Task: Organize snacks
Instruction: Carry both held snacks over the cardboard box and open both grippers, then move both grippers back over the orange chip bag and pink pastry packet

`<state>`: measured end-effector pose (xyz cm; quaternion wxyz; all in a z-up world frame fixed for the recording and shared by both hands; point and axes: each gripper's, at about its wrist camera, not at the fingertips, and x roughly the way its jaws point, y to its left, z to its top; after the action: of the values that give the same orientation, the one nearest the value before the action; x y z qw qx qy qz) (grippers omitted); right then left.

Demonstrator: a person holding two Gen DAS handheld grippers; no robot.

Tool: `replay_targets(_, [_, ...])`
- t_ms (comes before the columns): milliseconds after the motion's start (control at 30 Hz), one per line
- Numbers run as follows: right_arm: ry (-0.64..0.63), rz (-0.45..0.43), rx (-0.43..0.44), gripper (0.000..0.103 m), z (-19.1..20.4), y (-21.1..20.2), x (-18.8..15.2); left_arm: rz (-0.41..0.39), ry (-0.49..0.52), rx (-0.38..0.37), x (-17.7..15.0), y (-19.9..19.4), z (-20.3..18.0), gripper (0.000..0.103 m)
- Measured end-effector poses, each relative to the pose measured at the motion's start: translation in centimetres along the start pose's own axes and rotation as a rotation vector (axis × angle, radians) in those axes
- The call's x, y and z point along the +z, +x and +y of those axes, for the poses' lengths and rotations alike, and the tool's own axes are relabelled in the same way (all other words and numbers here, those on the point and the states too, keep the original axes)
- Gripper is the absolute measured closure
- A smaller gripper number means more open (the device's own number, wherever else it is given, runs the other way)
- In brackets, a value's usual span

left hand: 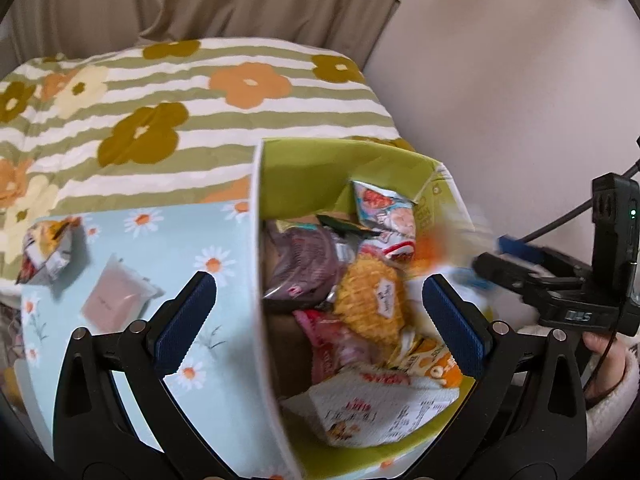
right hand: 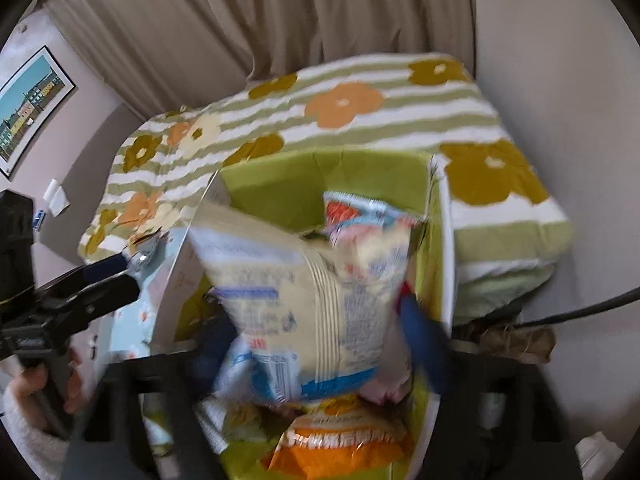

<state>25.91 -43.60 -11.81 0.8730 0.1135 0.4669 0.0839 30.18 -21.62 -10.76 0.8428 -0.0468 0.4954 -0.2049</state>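
Flowered bedspread [left hand: 224,92], curtain behind. My left gripper [left hand: 320,312] hangs released over the green box [left hand: 296,168] of snacks [left hand: 368,304]. My right gripper [right hand: 320,344] stands wide, a pale bag [right hand: 304,280] loose between its fingers; it may catch the box's near edge and tip out.

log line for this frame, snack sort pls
left tool: open, empty, over box | right tool: open, pale bag between fingers | two packets on cloth
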Motion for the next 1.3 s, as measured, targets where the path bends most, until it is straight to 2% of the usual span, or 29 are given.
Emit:
replay_targets(67, [-0.019, -0.010, 0.002, 0.000, 0.3, -0.5, -0.3, -0.012, -0.008, 0.021, -0.7, -1.0, 0.5, 0.001])
replay_targets(167, [-0.018, 0.067, 0.027, 0.000, 0.6, 0.0, -0.8, -0.039, -0.034, 0.065, -2.1, -2.7, 1.6, 0.001])
replay_targets(233, [-0.022, 0.080, 0.053, 0.000, 1.1, 0.1, -1.1, -0.050, -0.057, 0.090, -3.0, -3.7, 2.6, 0.000])
replay_targets(367, [-0.085, 0.039, 0.052, 0.000, 3.1, -1.5, -1.0, -0.071, -0.089, 0.147, -4.4, -6.5, 4.7, 0.000])
replay_targets(533, [-0.117, -0.017, 0.110, 0.000, 5.8, -3.4, -0.5, -0.123, -0.127, 0.195, -5.1, -10.2, 7.3, 0.000])
replay_targets(667, [-0.136, -0.057, 0.130, 0.000, 8.4, -4.0, -1.0, -0.154, -0.152, 0.204, -6.0, -12.6, 9.3, 0.000])
replay_targets(900, [-0.172, -0.088, 0.105, 0.000, 14.9, -4.3, -1.4, -0.198, -0.148, 0.189, -7.1, -16.1, 13.7, 0.000])
replay_targets(1100, [-0.146, -0.075, 0.079, 0.000, 20.2, -2.8, -1.9, -0.188, -0.105, 0.168, -7.1, -18.1, 19.3, 0.000])
replay_targets(1300, [-0.087, -0.050, 0.044, 0.000, 24.7, 0.3, -2.6, -0.151, -0.059, 0.134, -6.2, -17.9, 24.4, 0.000])
